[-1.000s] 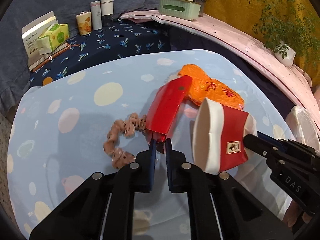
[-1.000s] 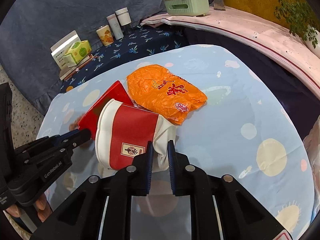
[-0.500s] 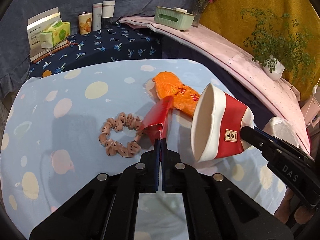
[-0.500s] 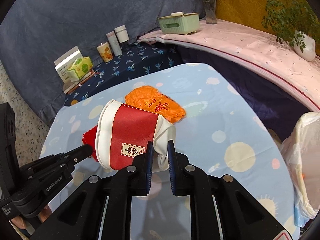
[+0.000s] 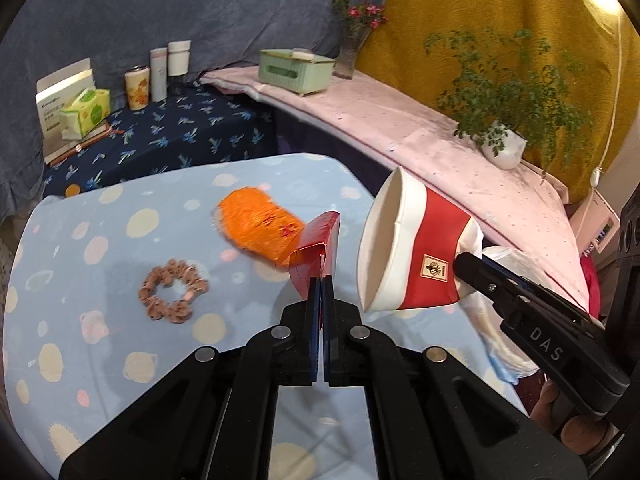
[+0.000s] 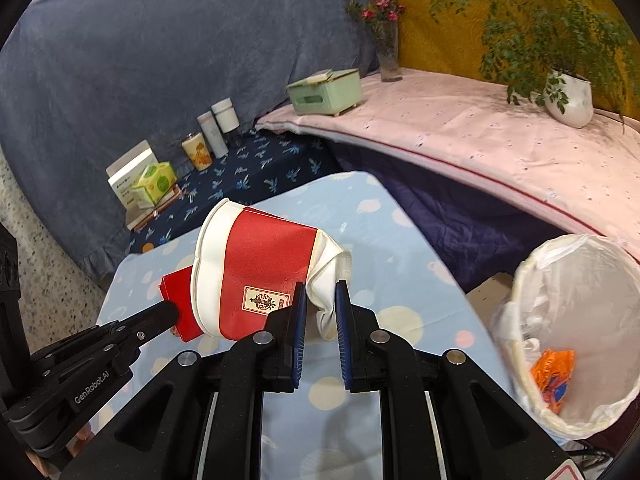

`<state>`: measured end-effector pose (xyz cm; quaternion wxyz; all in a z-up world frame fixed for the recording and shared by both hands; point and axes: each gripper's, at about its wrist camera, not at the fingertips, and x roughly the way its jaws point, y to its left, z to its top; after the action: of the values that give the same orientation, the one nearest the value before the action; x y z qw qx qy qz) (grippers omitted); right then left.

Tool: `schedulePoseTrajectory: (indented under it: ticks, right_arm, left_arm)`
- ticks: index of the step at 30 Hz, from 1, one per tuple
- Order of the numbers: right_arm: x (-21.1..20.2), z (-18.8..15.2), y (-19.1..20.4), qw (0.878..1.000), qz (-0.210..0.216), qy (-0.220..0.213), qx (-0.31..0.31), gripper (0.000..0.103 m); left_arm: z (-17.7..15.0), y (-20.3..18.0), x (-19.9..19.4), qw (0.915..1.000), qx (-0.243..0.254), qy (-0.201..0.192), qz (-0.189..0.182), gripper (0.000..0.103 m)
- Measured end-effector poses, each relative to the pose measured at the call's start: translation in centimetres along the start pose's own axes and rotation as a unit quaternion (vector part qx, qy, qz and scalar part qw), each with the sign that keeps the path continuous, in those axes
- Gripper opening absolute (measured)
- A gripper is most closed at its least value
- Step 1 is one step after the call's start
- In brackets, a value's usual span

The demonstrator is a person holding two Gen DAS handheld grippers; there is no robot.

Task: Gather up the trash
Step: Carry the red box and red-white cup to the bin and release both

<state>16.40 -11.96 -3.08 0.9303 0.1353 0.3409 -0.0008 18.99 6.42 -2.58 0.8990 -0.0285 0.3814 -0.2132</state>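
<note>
- Left wrist view: we see the left hand-held gripper [image 5: 321,280] clamped on the torn edge of a flattened red carton [image 5: 316,252], held above the table [image 5: 100,264].
- The right hand-held gripper [image 6: 320,300] pinches the crumpled white base of a red-and-white paper cup [image 6: 256,268], tipped sideways in the air, its wide rim dented.
- An orange wrapper [image 5: 258,228] lies on the table; the white-lined bin [image 6: 568,320] stands beside the table.

Bench [image 5: 120,360], blue spotted cloth: orange wrapper [image 5: 256,228] near far edge; pink scrunchie [image 5: 172,296] just left, apart from it.
</note>
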Motion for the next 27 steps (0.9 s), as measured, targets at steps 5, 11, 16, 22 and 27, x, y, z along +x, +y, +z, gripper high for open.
schedulePoseTrajectory:
  ticks: [5,11,16,22,27]
  right_arm:
    - [-2.7,0.9,-2.6,1.0,-0.009,-0.024,0.013,0.014]
    - [-5.9,1.5,-7.2,0.998,-0.029,-0.051,0.038,0.014]
    - [-8.2,1.3,-11.5,0.994,-0.052,-0.068,0.064,0.014]
    - [-10.3,0.5,-16.4,0.989,-0.08,-0.078,0.098,0.014]
    - [-11.1,-0.3,-19.8,0.985,-0.1,-0.078,0.121,0.014]
  left_arm:
    - [0.9,-4.4,-0.8,0.9995,0.023,-0.011,-0.02,0.0]
    - [1.4,-10.1,-1.0,0.9972,0.054,-0.016,-0.049,0.0]
    - [1.2,-14.5,-0.5,0.9944,0.078,-0.011,-0.07,0.0]
    - [0.4,-19.1,0.6,0.9902,0.104,0.0,-0.092,0.0]
    - [-0.3,-22.5,1.7,0.9865,0.124,0.013,-0.106,0.0]
